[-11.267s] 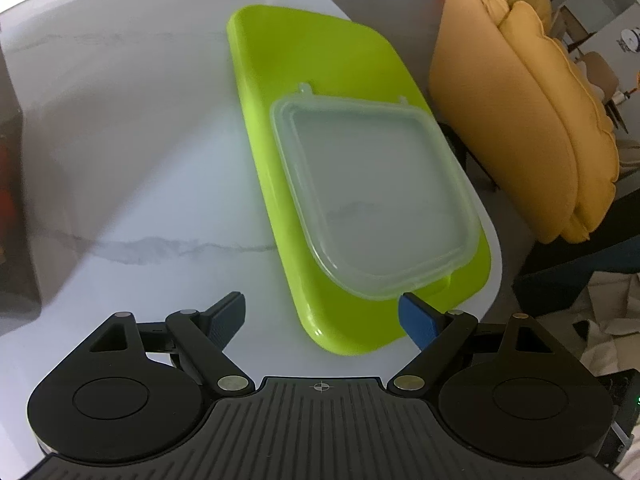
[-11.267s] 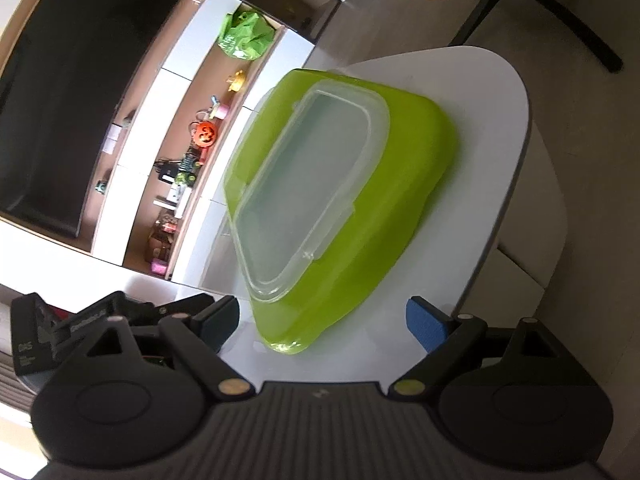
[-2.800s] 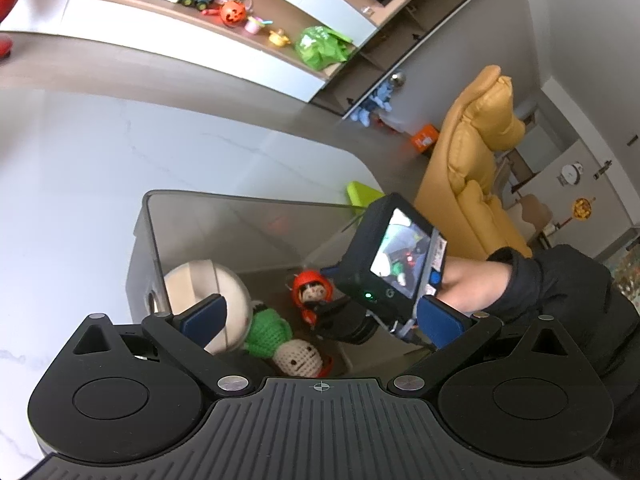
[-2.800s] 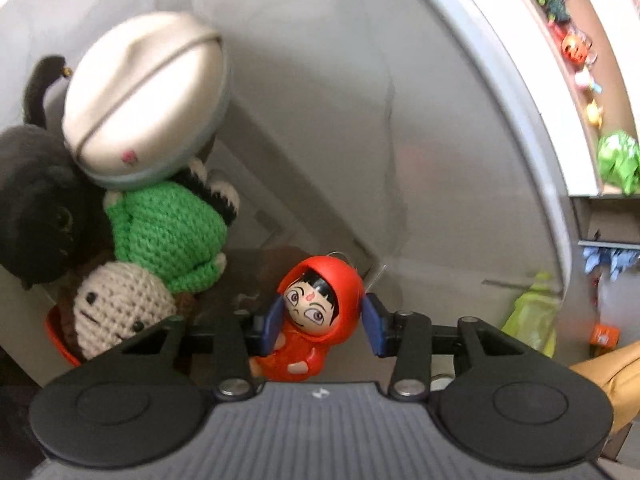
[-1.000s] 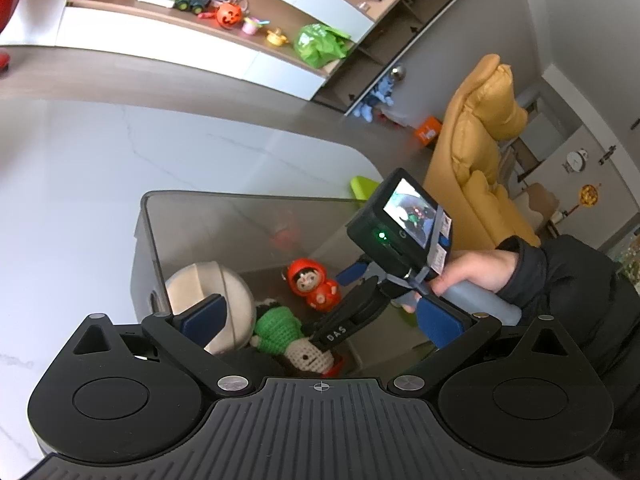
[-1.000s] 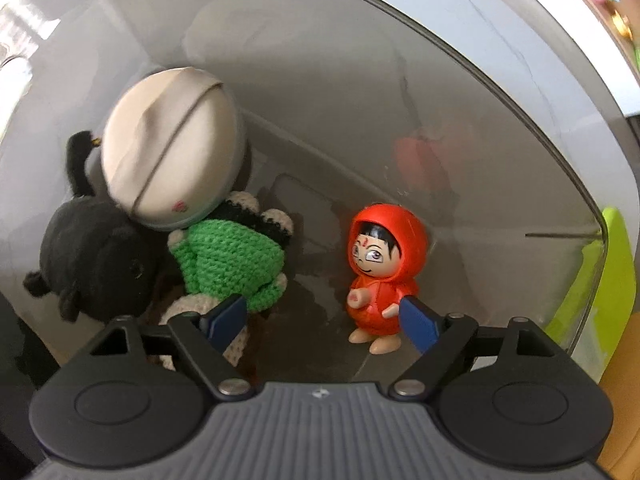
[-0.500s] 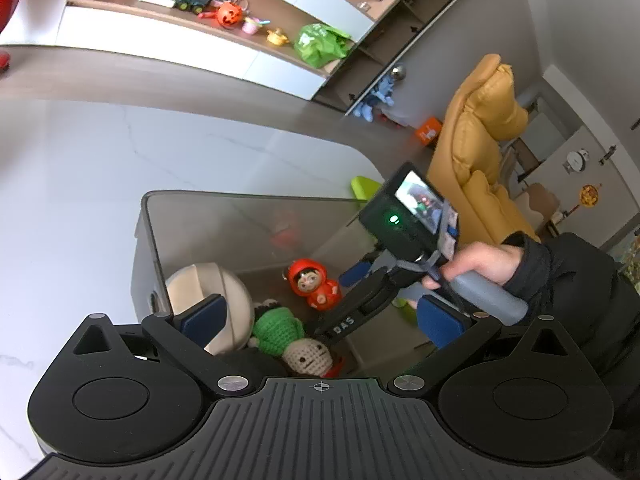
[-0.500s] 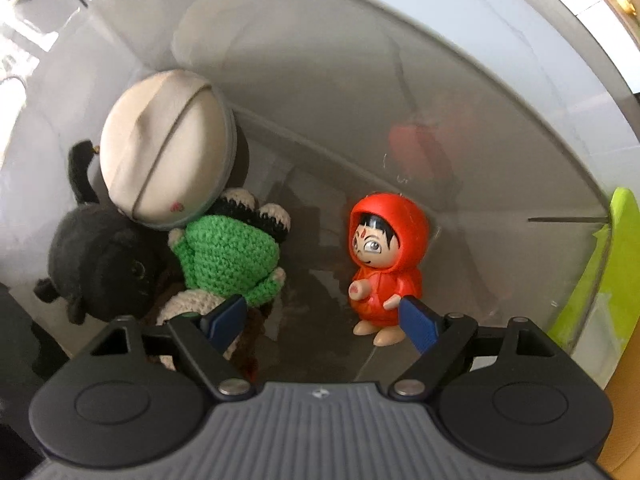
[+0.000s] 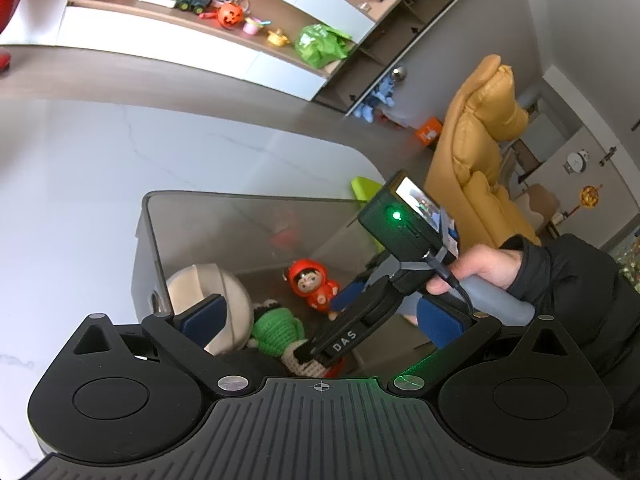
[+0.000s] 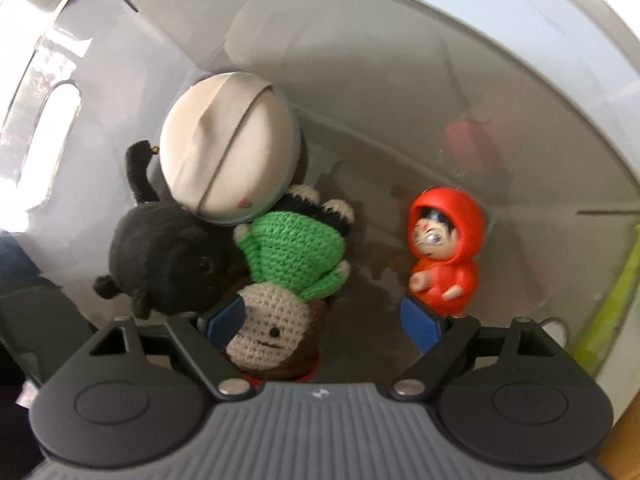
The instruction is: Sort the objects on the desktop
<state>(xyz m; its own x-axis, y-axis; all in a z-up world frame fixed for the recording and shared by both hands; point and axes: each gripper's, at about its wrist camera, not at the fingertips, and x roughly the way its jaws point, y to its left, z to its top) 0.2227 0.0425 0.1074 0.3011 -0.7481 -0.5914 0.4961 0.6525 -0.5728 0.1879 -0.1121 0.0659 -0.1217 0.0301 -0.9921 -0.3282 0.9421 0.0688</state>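
Note:
A grey translucent bin [image 9: 240, 196] [image 10: 360, 80] stands on the white table. In it a red hooded figurine [image 9: 314, 286] [image 10: 444, 256] stands upright and free. Left of it lie a green crochet doll [image 10: 292, 256], a beige round case [image 10: 228, 148] and a black plush [image 10: 160, 256]. My right gripper [image 10: 322, 322] points down into the bin. Its jaws are opening, with nothing between them, and the figurine stands just beyond the right pad. My left gripper [image 9: 320, 320] hovers open and empty at the bin's near side.
A lime green tray [image 10: 612, 292] [image 9: 364, 184] lies just past the bin's right wall. A hand and dark sleeve [image 9: 492, 264] hold the right gripper. A yellow armchair [image 9: 488, 152] stands off the table's right edge, and a toy shelf [image 9: 232, 16] is far behind.
The right gripper let go of the red figurine, which now stands on the bin floor. It has since tipped steeper and shifted left towards the crochet doll. The left gripper stayed still.

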